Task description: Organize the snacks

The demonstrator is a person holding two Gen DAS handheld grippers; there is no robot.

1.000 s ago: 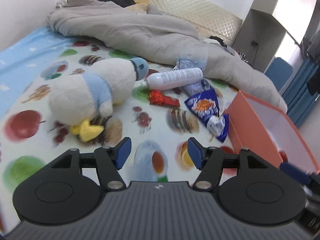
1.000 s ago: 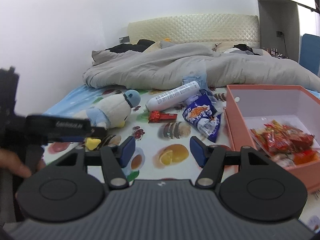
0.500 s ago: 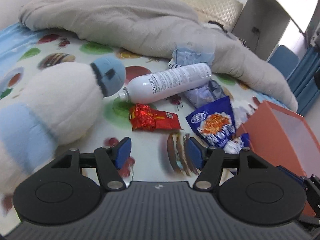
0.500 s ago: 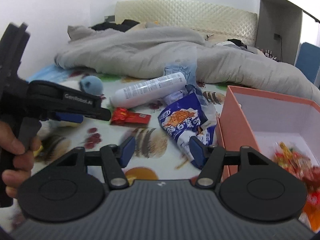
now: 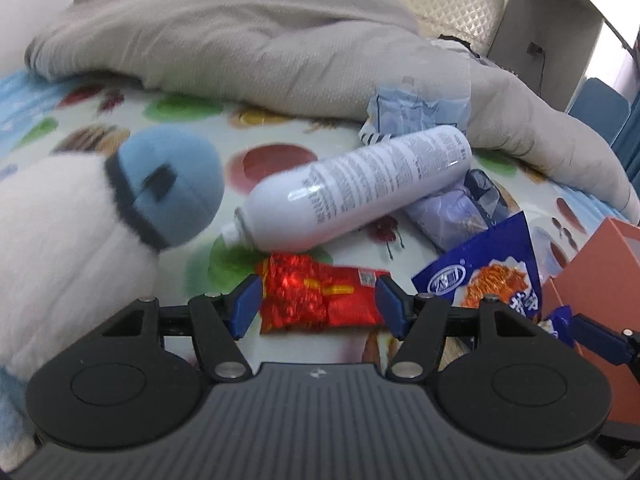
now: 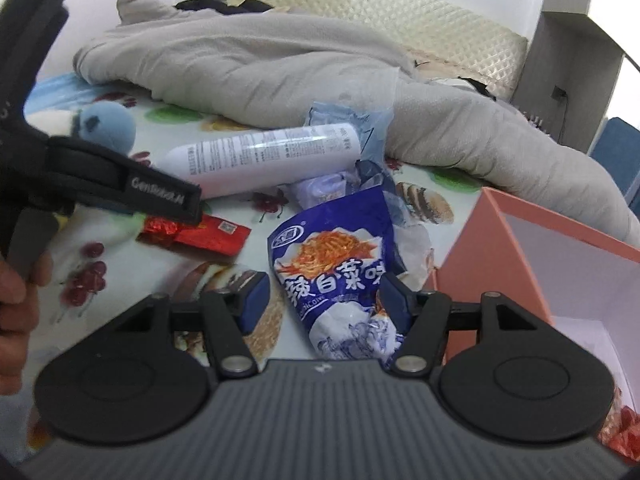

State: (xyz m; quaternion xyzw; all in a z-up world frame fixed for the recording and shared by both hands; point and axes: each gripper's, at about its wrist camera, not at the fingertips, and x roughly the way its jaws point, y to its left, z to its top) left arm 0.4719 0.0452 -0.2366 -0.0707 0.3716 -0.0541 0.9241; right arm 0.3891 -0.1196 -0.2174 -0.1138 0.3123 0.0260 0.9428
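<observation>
A red foil snack packet (image 5: 316, 296) lies flat on the fruit-print sheet. My left gripper (image 5: 318, 306) is open around it, one blue pad at each end, neither squeezing it. A blue snack bag (image 6: 332, 256) lies beside the orange box (image 6: 472, 248). My right gripper (image 6: 325, 298) straddles the bag's lower end; its jaws are opening and its right pad sits at the bag's edge. Red snacks (image 6: 624, 428) show in the box's near corner. In the right wrist view a finger (image 6: 160, 192) of the left gripper hangs over the red packet (image 6: 208, 236).
A white spray bottle (image 5: 360, 188) lies just beyond the red packet, with pale purple wrappers (image 5: 452, 208) by its base. A white and blue plush toy (image 5: 80, 232) fills the left. A grey duvet (image 5: 240, 40) is heaped behind. A hand (image 6: 16, 292) holds the left gripper's handle.
Both grippers have come forward and down onto the snacks. The red packet now sits between the left jaws and the blue bag between the right jaws, which stand slightly wider.
</observation>
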